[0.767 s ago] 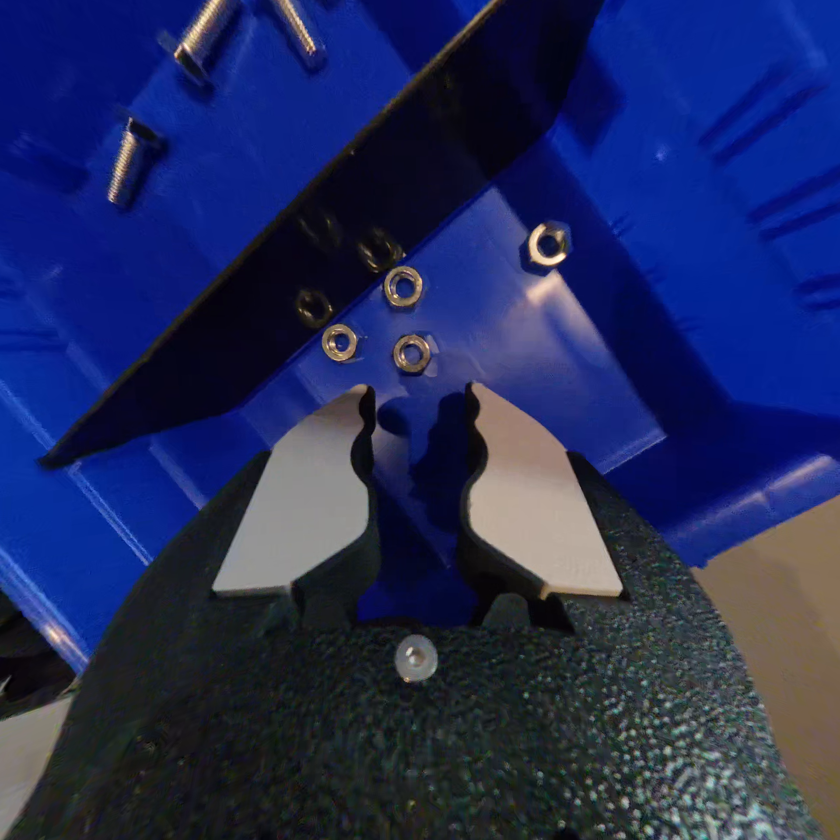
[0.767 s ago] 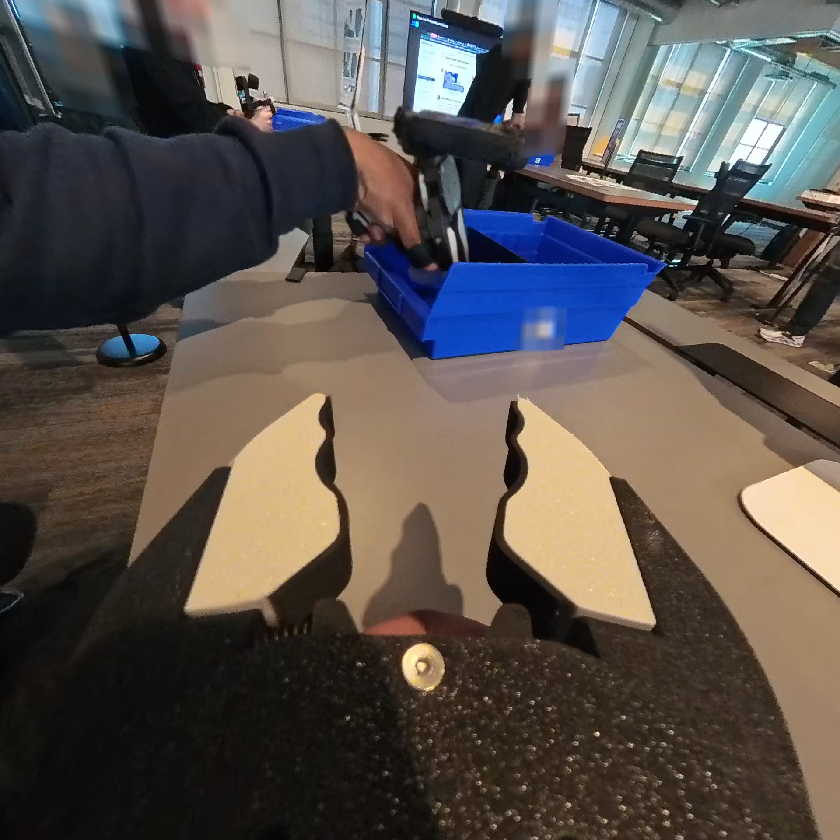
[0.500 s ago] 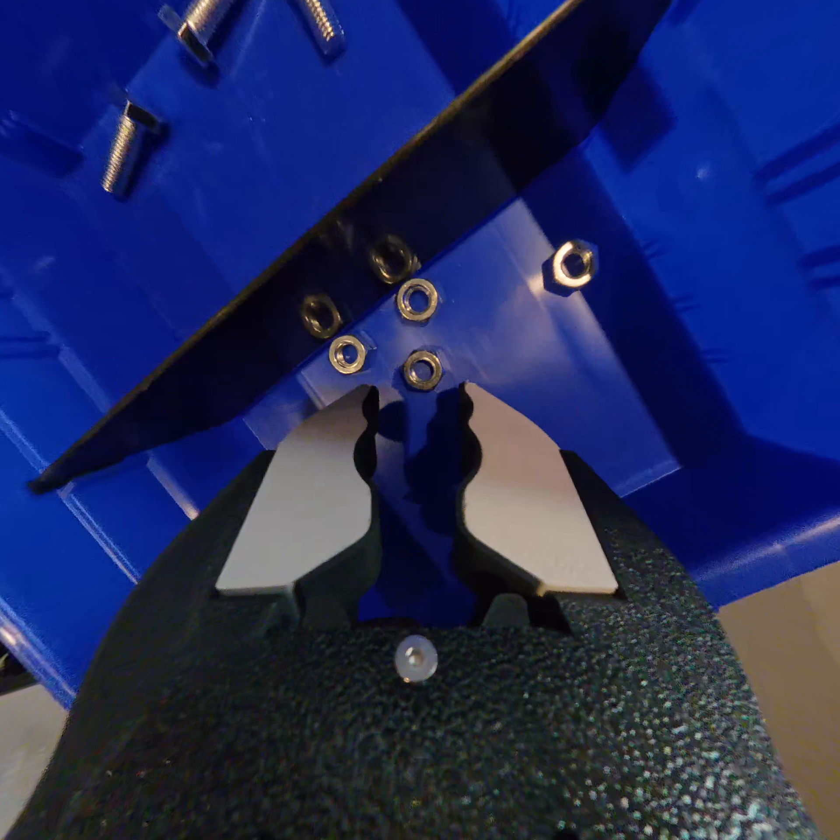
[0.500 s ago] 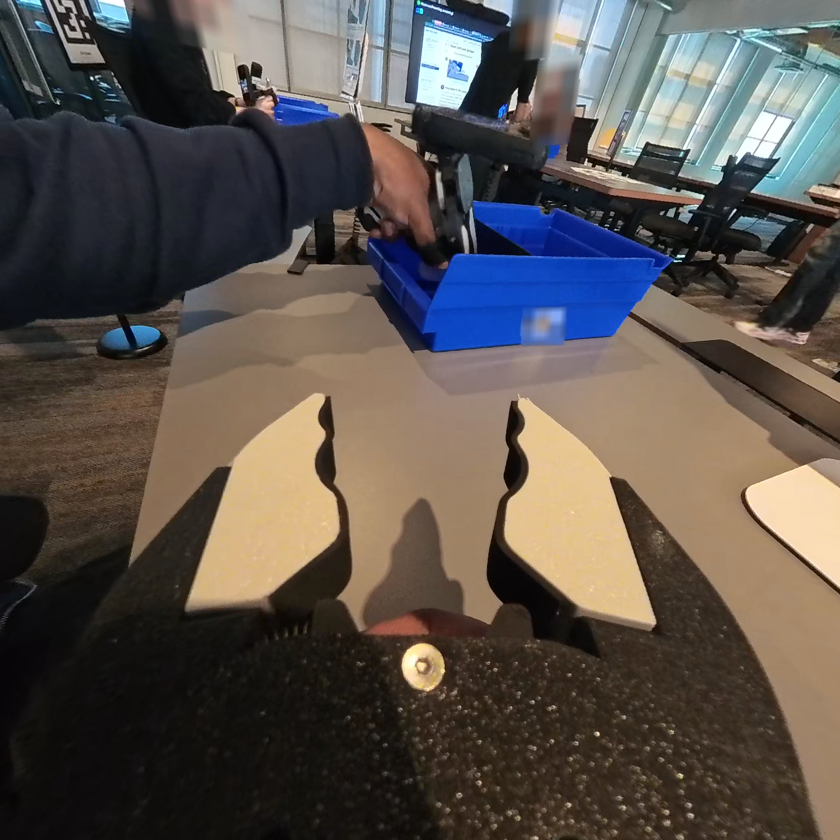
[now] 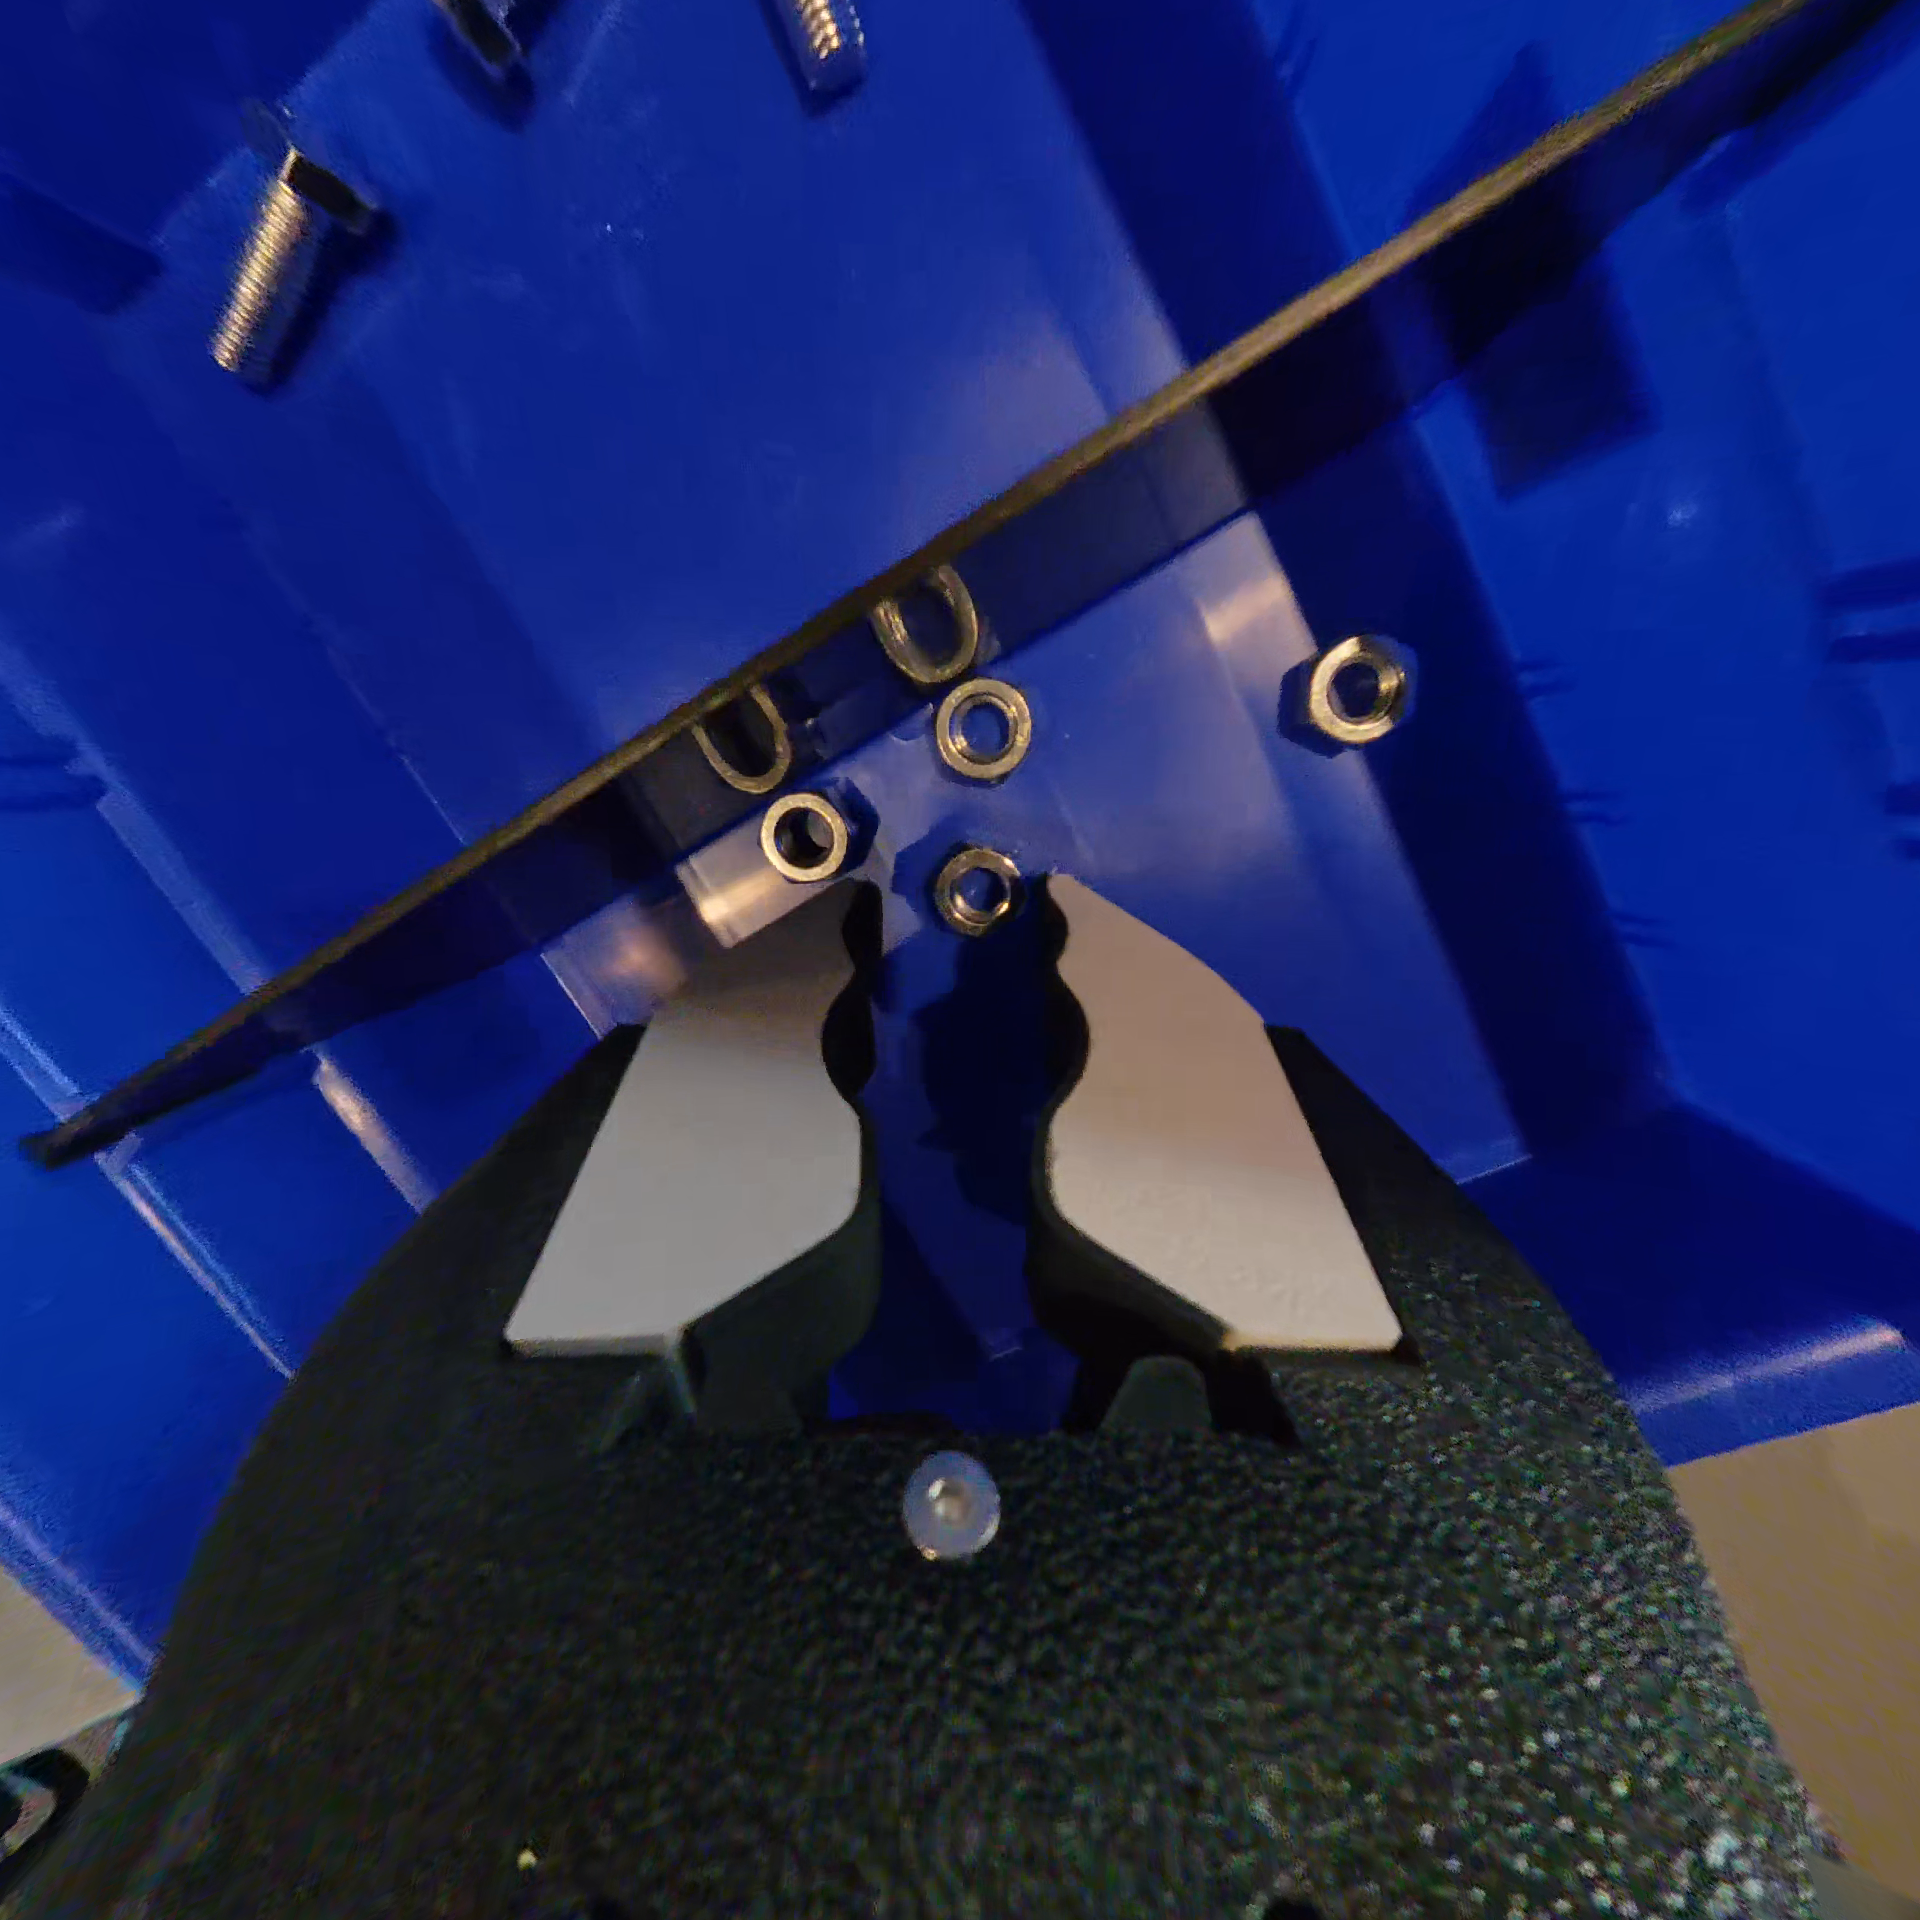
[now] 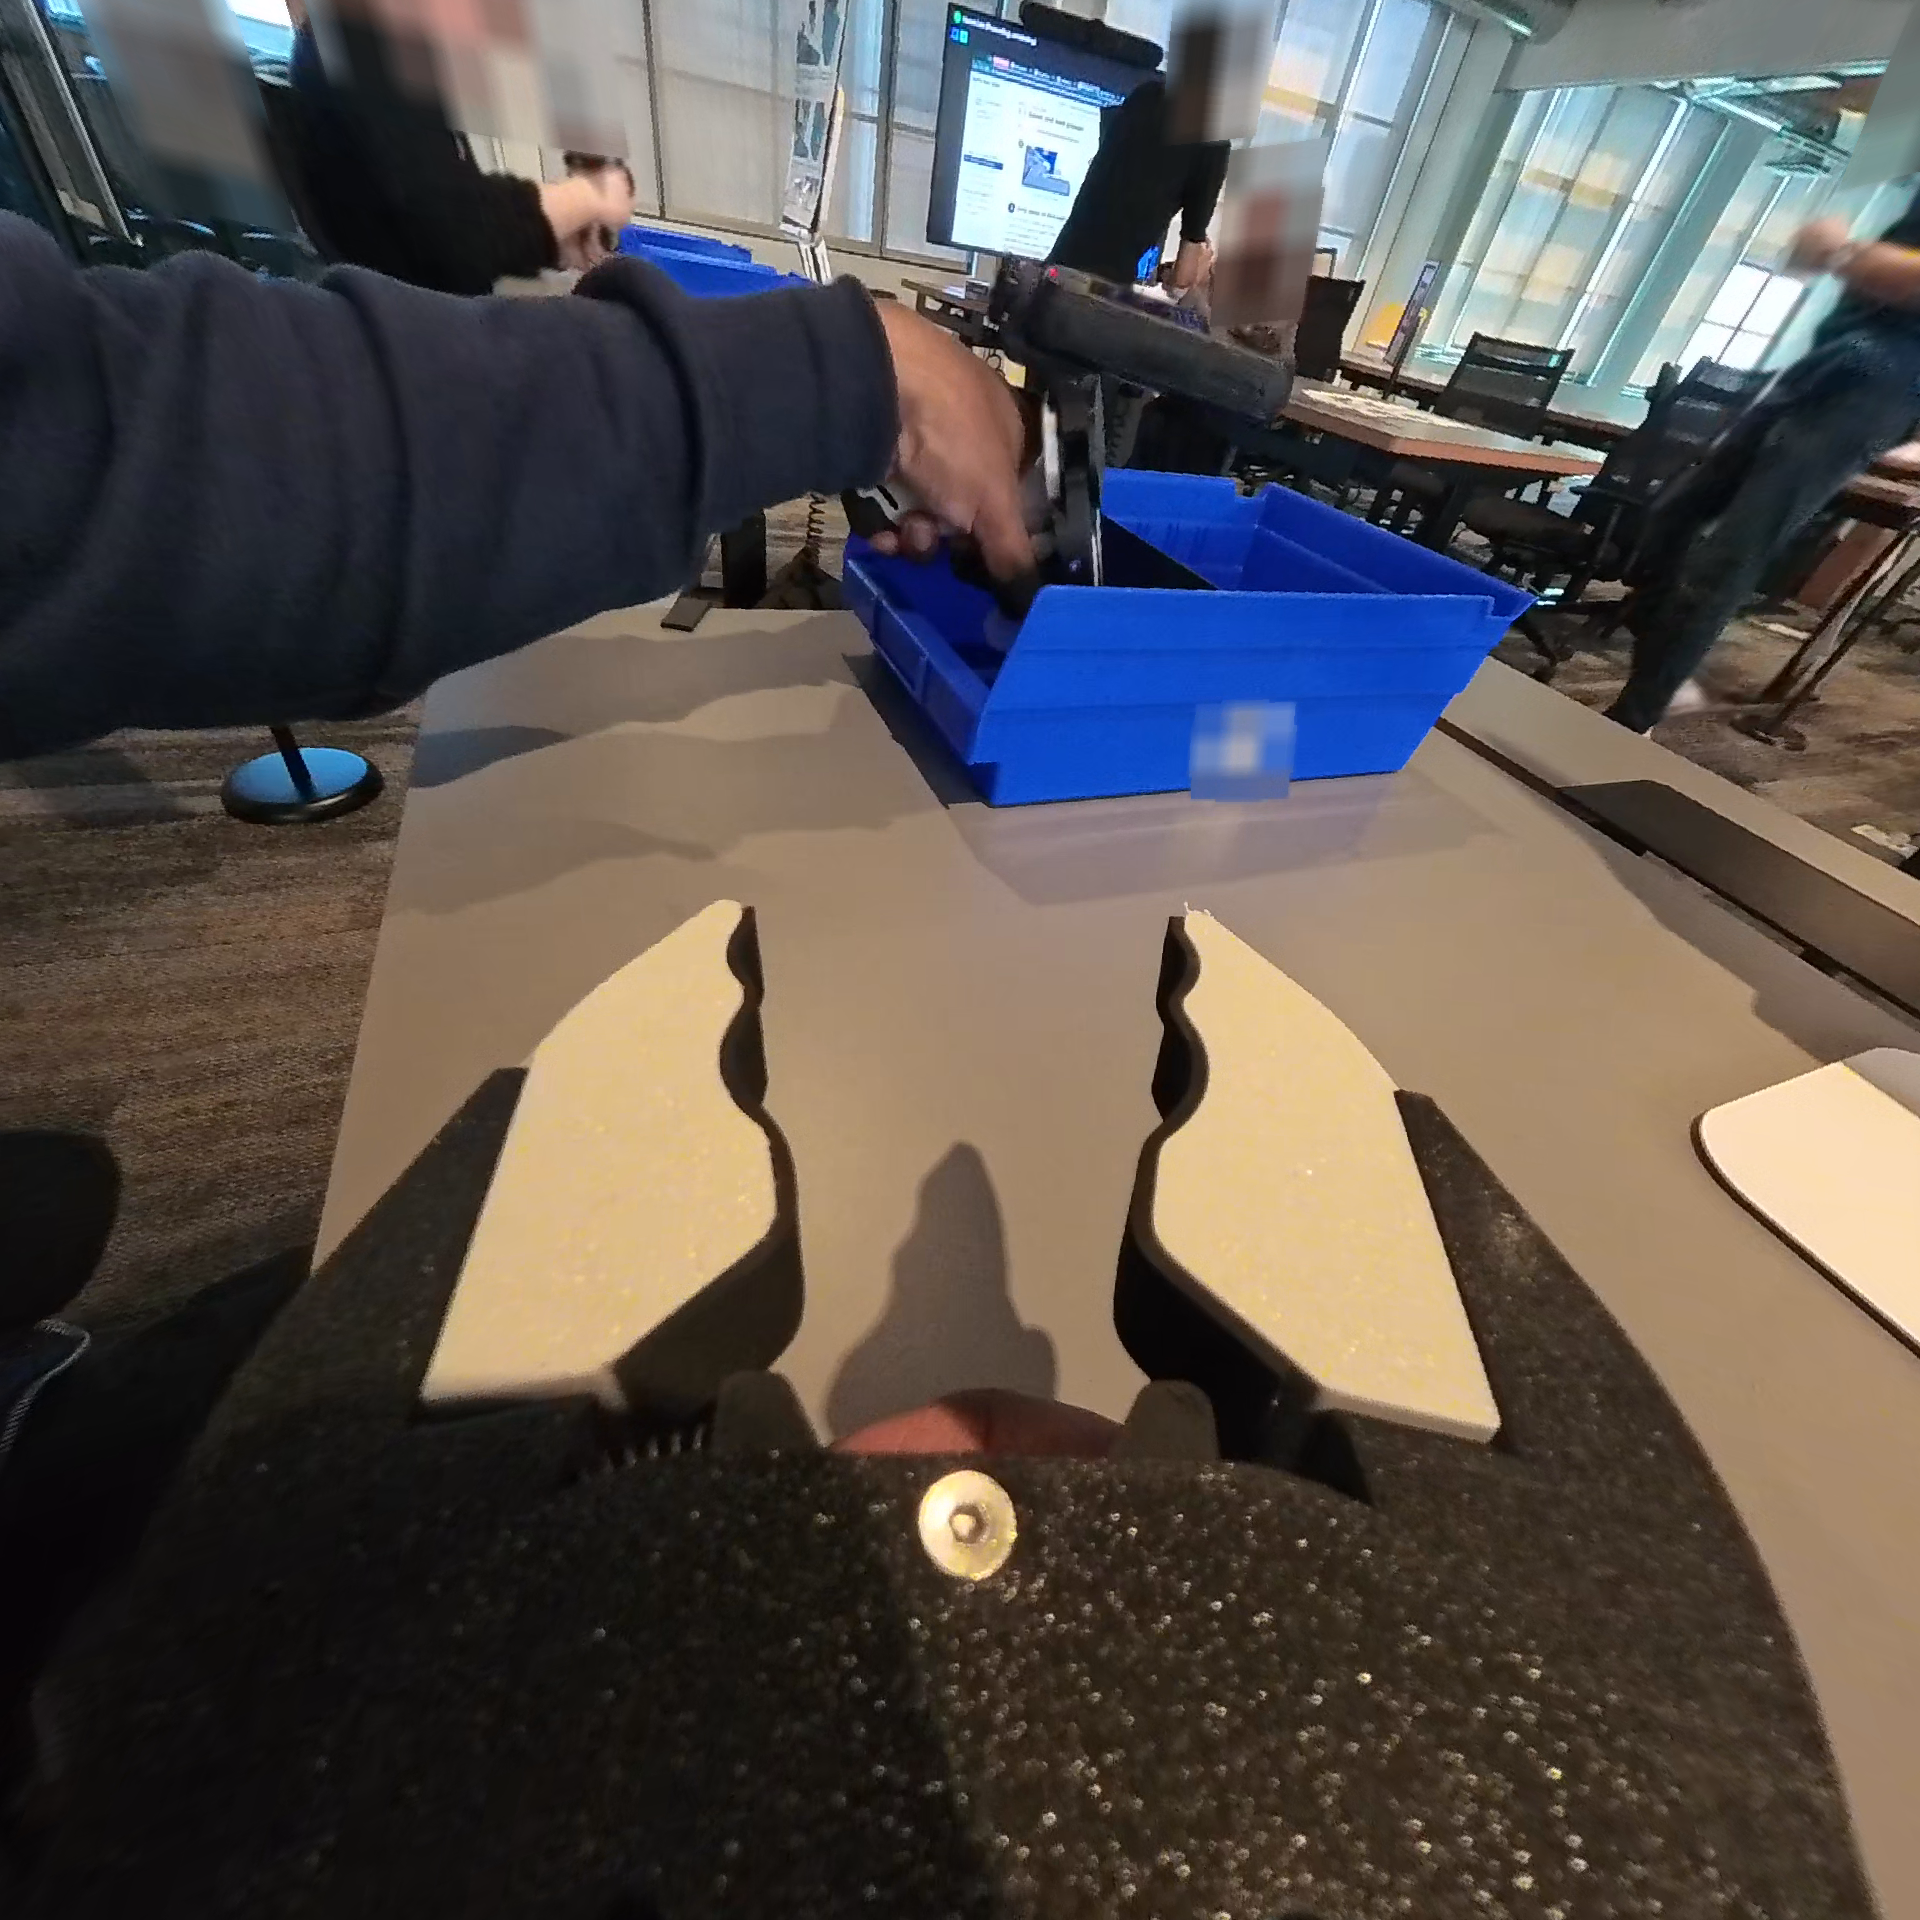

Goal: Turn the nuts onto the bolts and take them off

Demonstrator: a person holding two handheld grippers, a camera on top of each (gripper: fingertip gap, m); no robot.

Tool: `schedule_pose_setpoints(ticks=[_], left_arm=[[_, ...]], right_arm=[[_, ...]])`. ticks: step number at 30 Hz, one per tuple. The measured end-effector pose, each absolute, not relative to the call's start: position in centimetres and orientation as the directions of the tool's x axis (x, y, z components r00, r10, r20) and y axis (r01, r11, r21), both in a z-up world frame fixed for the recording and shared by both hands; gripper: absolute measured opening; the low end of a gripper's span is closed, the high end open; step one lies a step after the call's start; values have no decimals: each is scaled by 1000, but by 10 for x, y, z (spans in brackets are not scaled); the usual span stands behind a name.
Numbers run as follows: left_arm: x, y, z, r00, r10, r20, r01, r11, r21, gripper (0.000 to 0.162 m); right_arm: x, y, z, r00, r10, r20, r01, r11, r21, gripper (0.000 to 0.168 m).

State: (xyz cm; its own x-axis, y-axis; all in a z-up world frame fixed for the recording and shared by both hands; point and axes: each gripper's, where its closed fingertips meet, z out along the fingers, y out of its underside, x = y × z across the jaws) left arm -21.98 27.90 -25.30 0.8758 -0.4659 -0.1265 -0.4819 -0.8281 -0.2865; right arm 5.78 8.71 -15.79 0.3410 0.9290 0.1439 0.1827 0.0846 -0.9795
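Blue bin floor fills the left wrist view; the left gripper, jaws parted and empty, has the nearest nut lying flat just beyond its tips, centre frame. Right gripper hovers open, well apart.

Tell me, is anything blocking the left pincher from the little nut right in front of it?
Nothing visible. The left gripper is open, with the nearest nut lying on the blue bin floor right at its fingertips. The black divider stands behind the nut, not between.
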Motion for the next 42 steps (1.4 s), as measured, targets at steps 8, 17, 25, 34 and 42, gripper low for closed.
schedule_pose_setpoints(ticks=[8,17,25,34,42], left_arm=[[-220,278,-261,894,-439,-87,-446,-856,-263,19],[-219,281,-260,907,-419,-40,-407,-851,-332,18],[-180,259,-160,919,-388,-61,-279,-533,-799,18],[-161,170,-123,921,-387,-51,-63,-19,-998,17],[-163,140,-121,930,-357,-82,-13,191,-981,17]], right_arm=[[59,86,-157,342,928,145,177,88,-980,73],[59,86,-157,344,927,146,176,89,-980,73],[61,96,-153,332,938,94,155,44,-987,61],[6,181,-58,53,929,366,287,337,-897,12],[-126,295,-118,-400,847,350,636,531,-560,1]])
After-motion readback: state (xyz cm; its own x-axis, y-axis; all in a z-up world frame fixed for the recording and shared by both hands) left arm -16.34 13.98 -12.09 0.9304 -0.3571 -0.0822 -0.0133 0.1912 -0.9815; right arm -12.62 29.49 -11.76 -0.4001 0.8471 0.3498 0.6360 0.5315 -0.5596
